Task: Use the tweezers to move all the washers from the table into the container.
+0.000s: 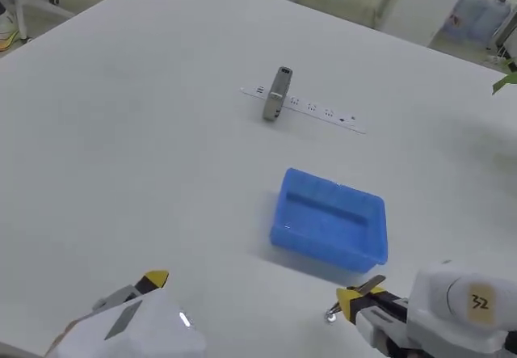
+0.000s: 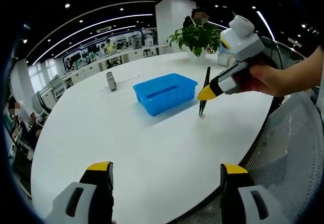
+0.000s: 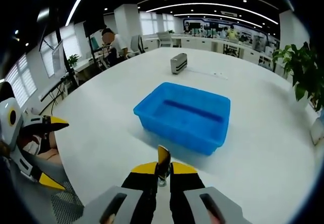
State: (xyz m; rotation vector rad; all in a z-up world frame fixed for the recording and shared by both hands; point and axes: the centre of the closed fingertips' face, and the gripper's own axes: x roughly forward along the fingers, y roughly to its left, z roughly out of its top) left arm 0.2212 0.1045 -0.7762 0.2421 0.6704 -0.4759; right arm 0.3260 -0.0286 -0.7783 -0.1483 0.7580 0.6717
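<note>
Our tweezers (image 2: pixel 202 107) hang just on the near side of the blue container (image 1: pixel 327 247).

Our right gripper (image 3: pixel 163 167) is squeezed tight on the tweezers. They point down, with their tips close to the table (image 1: pixel 145 148), right by the container's near wall. Our left gripper (image 2: pixel 166 168) is let go, its jaws wide apart with nothing in them, and it sits farther out on the container's near side. A row of small dark specks (image 1: pixel 311 107) lies well behind the container, next to a small metal block (image 1: pixel 276 93). We think these are the washers, but they are too tiny to be sure. We cannot tell if the tips hold one now. If they do, we should lift them over the near wall, hold the squeeze steady, and let go only above the inside. If not, we should reach past the container to the row.
</note>
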